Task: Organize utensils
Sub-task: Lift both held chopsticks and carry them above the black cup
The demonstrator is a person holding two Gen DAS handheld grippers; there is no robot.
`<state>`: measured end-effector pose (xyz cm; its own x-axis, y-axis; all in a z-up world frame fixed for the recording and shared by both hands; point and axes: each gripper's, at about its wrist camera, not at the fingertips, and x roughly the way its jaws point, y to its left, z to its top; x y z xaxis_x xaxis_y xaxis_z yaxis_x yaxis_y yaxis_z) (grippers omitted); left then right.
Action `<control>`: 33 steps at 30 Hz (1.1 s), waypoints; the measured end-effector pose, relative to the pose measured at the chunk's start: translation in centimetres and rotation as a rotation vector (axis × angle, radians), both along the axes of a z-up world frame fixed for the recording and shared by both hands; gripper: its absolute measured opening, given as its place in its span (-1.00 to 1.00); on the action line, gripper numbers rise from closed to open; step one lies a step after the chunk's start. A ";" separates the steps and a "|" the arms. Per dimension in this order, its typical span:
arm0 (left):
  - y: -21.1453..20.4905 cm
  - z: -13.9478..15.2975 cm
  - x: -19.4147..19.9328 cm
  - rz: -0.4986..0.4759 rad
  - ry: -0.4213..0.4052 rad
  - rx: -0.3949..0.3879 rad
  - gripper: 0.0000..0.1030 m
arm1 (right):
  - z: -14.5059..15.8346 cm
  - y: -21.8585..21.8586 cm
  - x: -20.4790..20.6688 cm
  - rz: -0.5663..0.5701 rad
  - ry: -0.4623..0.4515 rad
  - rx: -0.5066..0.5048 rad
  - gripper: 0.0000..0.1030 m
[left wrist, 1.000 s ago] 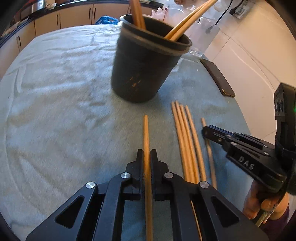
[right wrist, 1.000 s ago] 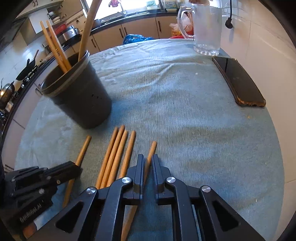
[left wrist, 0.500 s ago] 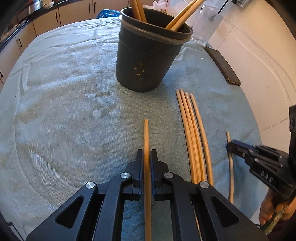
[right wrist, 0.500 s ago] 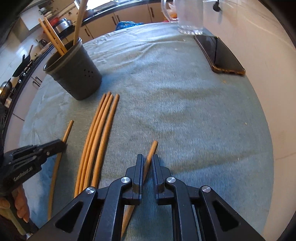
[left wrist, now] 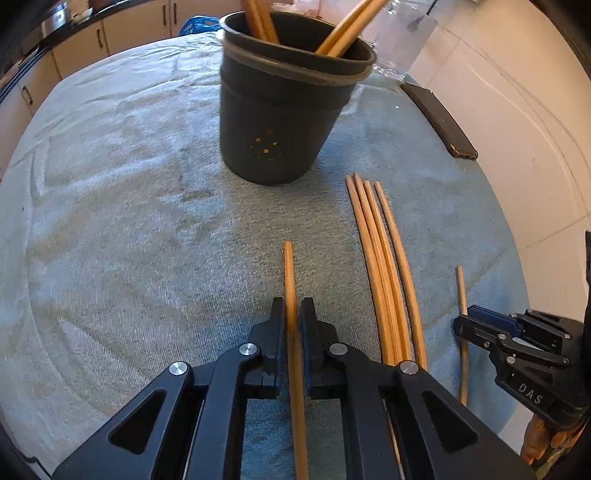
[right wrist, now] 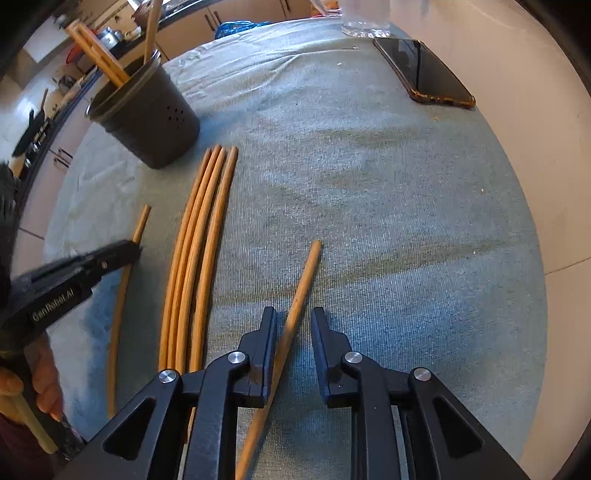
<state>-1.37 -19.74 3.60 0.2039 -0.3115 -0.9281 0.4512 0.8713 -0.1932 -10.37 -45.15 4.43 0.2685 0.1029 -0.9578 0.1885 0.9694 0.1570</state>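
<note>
My left gripper (left wrist: 292, 314) is shut on a wooden chopstick (left wrist: 290, 273) that points toward the dark utensil holder (left wrist: 280, 122); the holder has several chopsticks standing in it. My right gripper (right wrist: 293, 317) is open, its jaws apart around another chopstick (right wrist: 304, 280) that lies on the cloth and leans against the left finger. Several chopsticks (right wrist: 201, 240) lie side by side between the two grippers; they also show in the left wrist view (left wrist: 384, 258). The holder shows at upper left in the right wrist view (right wrist: 147, 118).
A grey-green cloth (right wrist: 369, 184) covers the table. A phone (right wrist: 424, 74) lies at the far right edge, with a glass jug (right wrist: 365, 18) behind it. The left gripper (right wrist: 74, 280) shows at the left of the right wrist view. Kitchen cabinets stand beyond the table.
The right gripper has opened and let go of its chopstick, which now lies on the cloth. Both grippers pulled back from the holder. The left gripper still holds its chopstick.
</note>
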 end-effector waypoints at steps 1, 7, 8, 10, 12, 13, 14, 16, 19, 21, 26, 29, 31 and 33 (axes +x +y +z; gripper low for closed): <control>-0.3 0.0 0.1 -0.008 -0.002 0.003 -0.84 | 0.0 0.3 0.2 0.010 0.003 -0.021 -0.60; -0.5 -0.2 0.1 -0.018 -0.034 -0.012 -0.89 | 0.0 1.6 2.0 0.049 -0.021 -0.095 -0.77; -0.4 -0.2 -0.1 -0.012 -0.047 -0.017 -0.90 | 0.0 1.8 2.1 0.061 -0.033 -0.114 -0.81; 0.1 0.1 -0.5 0.004 -0.069 -0.025 -0.90 | 0.0 1.9 2.2 0.065 -0.045 -0.101 -0.87; 1.0 1.1 -0.9 0.034 -0.094 -0.053 -0.90 | 0.5 1.5 1.9 0.050 -0.080 -0.041 -0.88; 1.5 1.8 -1.2 0.043 -0.106 -0.069 -0.90 | 1.1 1.4 1.6 0.045 -0.107 -0.030 -0.88; 2.1 3.0 -1.7 0.056 -0.132 -0.094 -0.90 | 2.0 1.3 1.0 0.045 -0.146 -0.030 -0.88; 2.9 5.0 -2.6 0.067 -0.183 -0.119 -0.90 | 3.9 1.7 0.0 0.057 -0.216 -0.032 -0.87; 4.0 8.5 -4.8 0.079 -0.291 -0.150 -0.89 | 7.0 2.2 -1.8 0.077 -0.327 -0.061 -0.87; 4.5 10.4 -6.3 0.082 -0.359 -0.167 -0.89 | 9.1 2.4 -3.2 0.086 -0.409 -0.082 -0.87; 6.0 13.3 -10.4 0.089 -0.498 -0.188 -0.89 | 13.2 2.3 -7.4 0.086 -0.559 -0.099 -0.87; 6.6 13.9 -12.6 0.079 -0.558 -0.176 -0.89 | 14.3 2.5 -9.5 0.089 -0.601 -0.112 -0.87; 7.2 14.3 -13.9 0.077 -0.589 -0.174 -0.89 | 14.8 2.8 -10.2 0.093 -0.612 -0.120 -0.87; 7.7 14.8 -15.2 0.074 -0.622 -0.176 -0.89 | 15.2 3.2 -11.3 0.093 -0.628 -0.138 -0.87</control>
<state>-16.56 -12.03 18.41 0.7133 -0.4125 -0.5666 0.4651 0.8834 -0.0576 -21.70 -41.92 19.66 0.7774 0.0402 -0.6278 0.0157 0.9964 0.0832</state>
